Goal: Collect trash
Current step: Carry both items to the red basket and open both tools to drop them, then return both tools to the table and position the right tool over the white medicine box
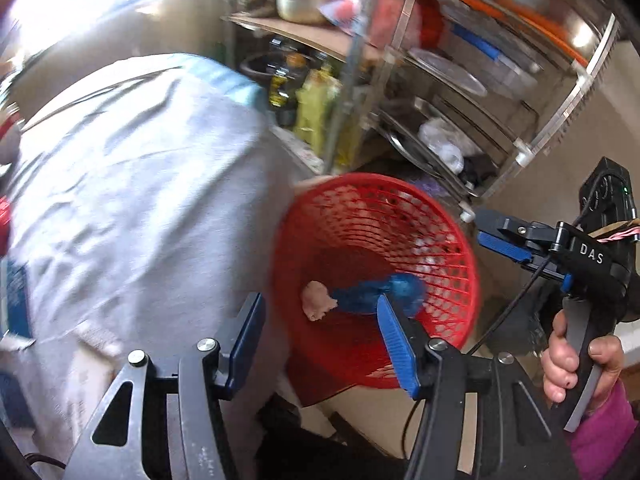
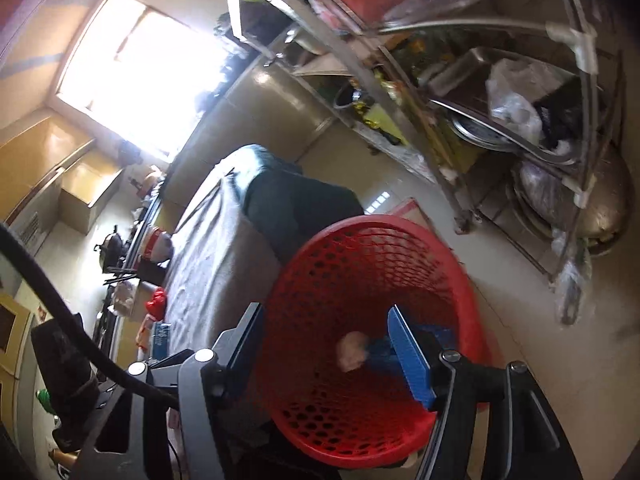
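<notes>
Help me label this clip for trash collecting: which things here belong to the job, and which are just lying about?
Job:
- red basket
- blue wrapper in it
- pale wad beside the wrapper
- left tool, open
- right tool, open

Lying about:
- grey cloth
- metal rack with plates
- pot
- bottles

Left claw (image 1: 324, 344) stands open above a red mesh basket (image 1: 440, 240), nothing between its blue pads. Inside the basket lie a crumpled blue wrapper (image 1: 372, 294) and a pale scrap (image 1: 317, 301), touching. Right claw (image 1: 502, 238) is near the basket's rim, held by a hand (image 1: 576, 364). White cloth (image 1: 132, 184) lies left; a metal rack (image 1: 472, 80) stands behind.
</notes>
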`<state>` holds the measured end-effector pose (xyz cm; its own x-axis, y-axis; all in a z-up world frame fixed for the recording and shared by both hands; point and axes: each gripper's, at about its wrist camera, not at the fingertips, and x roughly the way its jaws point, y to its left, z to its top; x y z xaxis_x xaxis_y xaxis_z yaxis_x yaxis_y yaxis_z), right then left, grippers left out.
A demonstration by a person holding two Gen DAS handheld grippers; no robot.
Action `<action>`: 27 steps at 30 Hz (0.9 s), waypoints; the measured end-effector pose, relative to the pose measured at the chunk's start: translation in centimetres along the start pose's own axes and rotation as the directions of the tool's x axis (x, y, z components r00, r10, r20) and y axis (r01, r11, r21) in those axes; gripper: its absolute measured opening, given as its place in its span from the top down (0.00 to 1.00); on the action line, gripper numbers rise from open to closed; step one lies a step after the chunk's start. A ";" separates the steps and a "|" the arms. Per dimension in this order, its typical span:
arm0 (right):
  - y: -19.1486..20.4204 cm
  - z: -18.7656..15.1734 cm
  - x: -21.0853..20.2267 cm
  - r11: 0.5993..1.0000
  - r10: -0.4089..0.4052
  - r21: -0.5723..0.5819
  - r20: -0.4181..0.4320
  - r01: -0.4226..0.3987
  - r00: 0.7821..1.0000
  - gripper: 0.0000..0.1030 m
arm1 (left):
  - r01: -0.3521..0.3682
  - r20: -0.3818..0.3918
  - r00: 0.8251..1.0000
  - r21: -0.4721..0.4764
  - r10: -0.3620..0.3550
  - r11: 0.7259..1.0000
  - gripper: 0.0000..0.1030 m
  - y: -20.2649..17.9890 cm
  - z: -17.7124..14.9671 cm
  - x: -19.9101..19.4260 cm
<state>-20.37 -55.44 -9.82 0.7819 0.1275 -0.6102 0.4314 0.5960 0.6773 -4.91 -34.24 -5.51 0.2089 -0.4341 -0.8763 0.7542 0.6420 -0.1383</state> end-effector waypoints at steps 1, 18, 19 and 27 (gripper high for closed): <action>0.5 -0.1 0.4 1.000 0.007 -0.012 -0.004 -0.007 1.000 0.34 | -0.015 0.011 1.000 -0.013 0.015 1.000 0.42 0.8 -0.5 -0.6; 17.4 -7.4 11.1 0.956 0.103 -0.224 -0.352 -0.191 0.930 0.34 | -0.307 0.120 0.924 -0.339 0.364 0.890 0.41 15.6 -15.0 -13.6; 18.3 -8.0 11.8 0.953 0.100 -0.227 -0.380 -0.198 0.920 0.34 | -0.312 0.117 0.920 -0.360 0.374 0.879 0.41 16.4 -15.6 -14.0; 23.6 -12.2 17.4 0.965 -0.032 -0.235 -0.543 -0.116 0.839 0.34 | -0.322 0.081 0.906 -0.503 0.415 0.802 0.40 21.3 -19.8 -15.7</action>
<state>-2.08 -29.54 -9.47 0.3984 0.5183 -0.7567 0.2200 0.7469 0.6275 -4.41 -1.22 -3.84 0.5530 -0.1782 -0.8139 0.2245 0.9726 -0.0604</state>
